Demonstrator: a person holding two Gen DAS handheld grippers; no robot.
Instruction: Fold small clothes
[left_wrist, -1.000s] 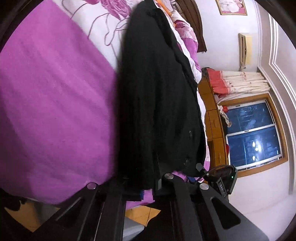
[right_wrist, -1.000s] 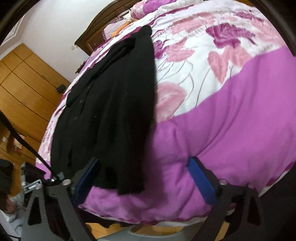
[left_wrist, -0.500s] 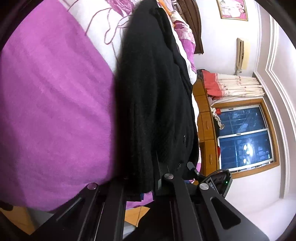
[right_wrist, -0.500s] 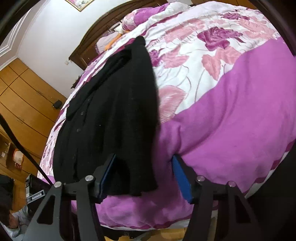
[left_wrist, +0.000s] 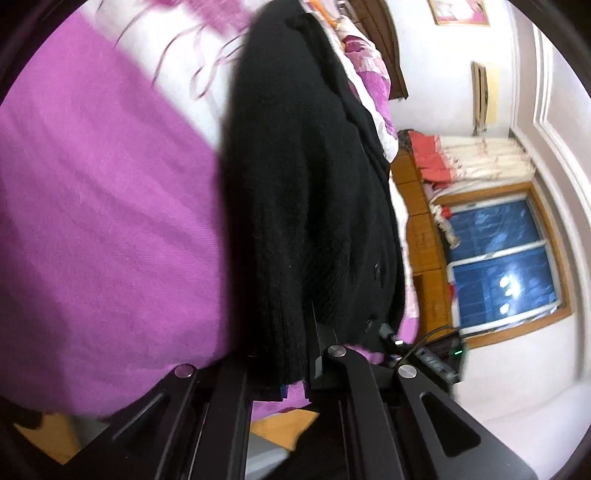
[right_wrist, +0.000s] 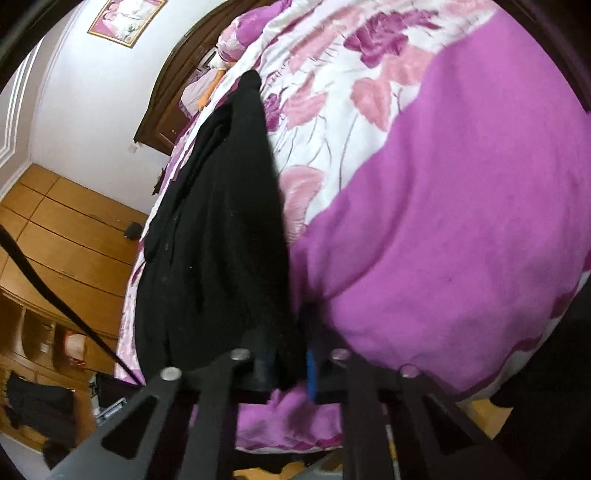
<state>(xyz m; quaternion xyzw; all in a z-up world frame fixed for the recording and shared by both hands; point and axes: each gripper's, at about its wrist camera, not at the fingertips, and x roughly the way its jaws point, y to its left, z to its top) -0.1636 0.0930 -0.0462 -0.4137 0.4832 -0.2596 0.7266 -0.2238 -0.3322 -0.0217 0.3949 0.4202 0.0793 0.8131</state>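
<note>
Left gripper (left_wrist: 291, 373) fingers clamp the black cardigan (left_wrist: 310, 192) hem; window (left_wrist: 506, 266) there only. Right gripper (right_wrist: 291, 365) fingers just closed on its corner; wardrobe (right_wrist: 62, 236) there only.

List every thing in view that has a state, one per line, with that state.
black cardigan: laid out lengthwise on the bed, near hem pinched at two spots.
left gripper: shut on the cardigan's hem.
right gripper: jaws have just been closing, now shut on the hem's other corner.
bed cover: spread, slightly rumpled.
curtain: drawn aside, window uncovered.
</note>
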